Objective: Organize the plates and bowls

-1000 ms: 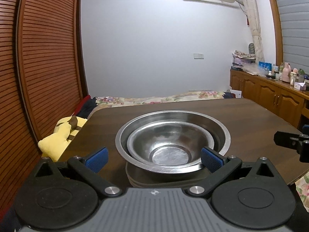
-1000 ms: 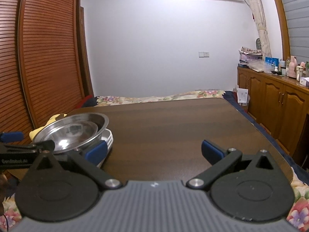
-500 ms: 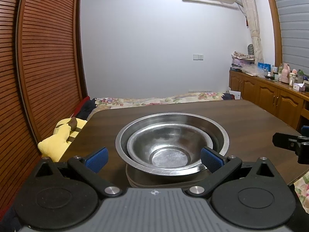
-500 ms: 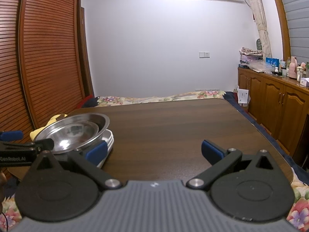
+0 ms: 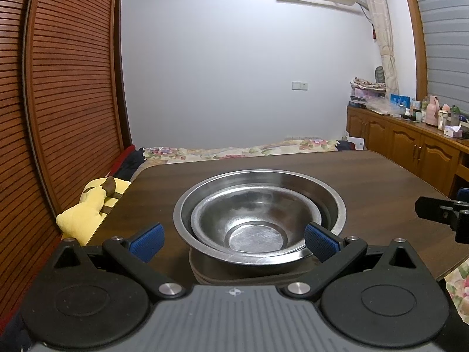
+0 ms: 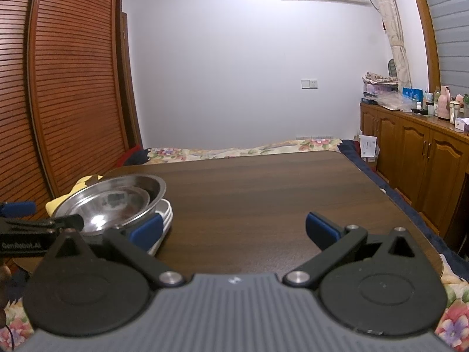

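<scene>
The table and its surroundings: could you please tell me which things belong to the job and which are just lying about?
Job:
small steel bowl
large steel bowl
white plates

Lying about:
yellow plush toy
bottles on the sideboard

- The left wrist view looks low and level over the table (image 5: 366, 176), very near the stacked bowls (image 5: 258, 220), facing the far wall.
- The right wrist view faces the same way, further right; both share the stacked bowls (image 6: 117, 202) and table (image 6: 278, 190).

Right gripper (image 6: 234, 228) gapes over the table (image 6: 278, 193); nested steel bowls (image 6: 117, 202) top white plates (image 6: 164, 217)
</scene>
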The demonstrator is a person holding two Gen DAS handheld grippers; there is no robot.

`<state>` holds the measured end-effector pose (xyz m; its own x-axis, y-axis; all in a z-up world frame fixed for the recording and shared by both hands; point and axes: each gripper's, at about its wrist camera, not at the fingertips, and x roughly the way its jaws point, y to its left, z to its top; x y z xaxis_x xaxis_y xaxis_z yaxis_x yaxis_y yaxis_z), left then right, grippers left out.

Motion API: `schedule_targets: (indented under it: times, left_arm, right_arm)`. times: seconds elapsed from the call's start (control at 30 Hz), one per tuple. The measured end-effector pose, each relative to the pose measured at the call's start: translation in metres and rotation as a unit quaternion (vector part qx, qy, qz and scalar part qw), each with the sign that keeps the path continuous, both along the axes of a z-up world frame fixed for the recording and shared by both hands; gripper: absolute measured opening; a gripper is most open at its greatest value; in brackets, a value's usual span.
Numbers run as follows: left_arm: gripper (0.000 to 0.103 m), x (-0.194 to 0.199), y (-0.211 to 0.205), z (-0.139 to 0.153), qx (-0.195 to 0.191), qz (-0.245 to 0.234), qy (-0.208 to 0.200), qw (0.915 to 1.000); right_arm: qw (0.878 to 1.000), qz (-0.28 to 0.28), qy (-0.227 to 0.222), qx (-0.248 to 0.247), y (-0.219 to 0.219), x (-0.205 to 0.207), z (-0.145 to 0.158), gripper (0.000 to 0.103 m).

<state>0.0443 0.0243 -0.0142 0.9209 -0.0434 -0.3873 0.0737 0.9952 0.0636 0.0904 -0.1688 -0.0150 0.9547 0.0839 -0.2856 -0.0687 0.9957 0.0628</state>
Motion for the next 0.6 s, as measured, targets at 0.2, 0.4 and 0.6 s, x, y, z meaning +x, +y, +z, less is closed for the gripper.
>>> schedule_targets:
  times: [0.2,0.4,0.6]
  left_arm:
    - [0.103,-0.0001,0.0000,0.0000,0.000,0.000,0.000,1.0000]
    - [0.103,0.0004,-0.0001,0.0001,-0.001,0.000,0.000,1.0000]
    - [0.103,0.0007,0.0002,0.0001,-0.002,-0.001,0.000,1.0000]
  right_arm:
    - [1.000,0.000,0.000,0.000,0.0000,-0.0003,0.0000,0.103]
    - [1.000,0.001,0.002,0.002,-0.0012,-0.0008,-0.0001,0.103]
    - [1.000,0.001,0.001,0.001,-0.0019,-0.0012,0.0003,0.103]
